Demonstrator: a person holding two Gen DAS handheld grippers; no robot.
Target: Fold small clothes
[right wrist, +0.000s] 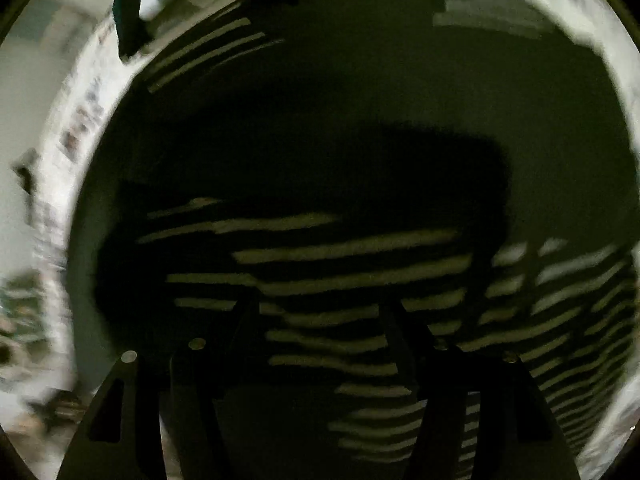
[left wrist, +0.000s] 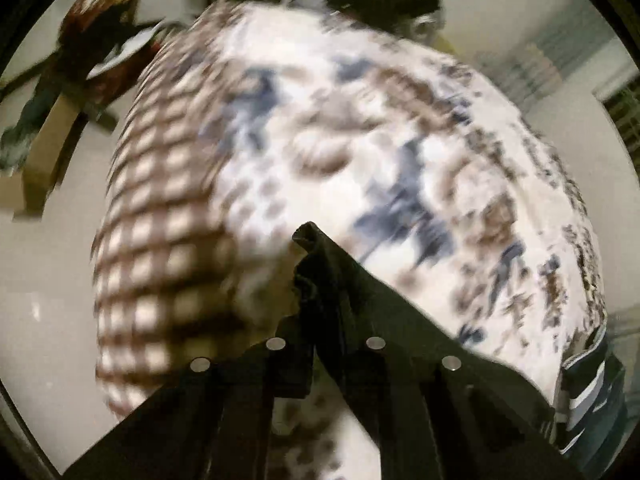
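Note:
A dark garment with pale stripes (right wrist: 360,264) fills the right wrist view, lying on a patterned white cloth (right wrist: 72,128). My right gripper (right wrist: 320,312) hovers just over the stripes with its fingers (right wrist: 244,320) spread apart and nothing between them. In the left wrist view my left gripper (left wrist: 310,264) is shut on a dark fold of fabric (left wrist: 316,240), held above the white, brown and blue patterned cloth (left wrist: 320,140). A striped corner of the garment (left wrist: 588,392) shows at the lower right. Both views are blurred.
A pale floor (left wrist: 40,280) lies left of the patterned cloth. A wooden furniture leg (left wrist: 48,148) and reddish clutter (left wrist: 100,12) stand at the far left. A dark heap (left wrist: 384,0) sits at the cloth's far edge.

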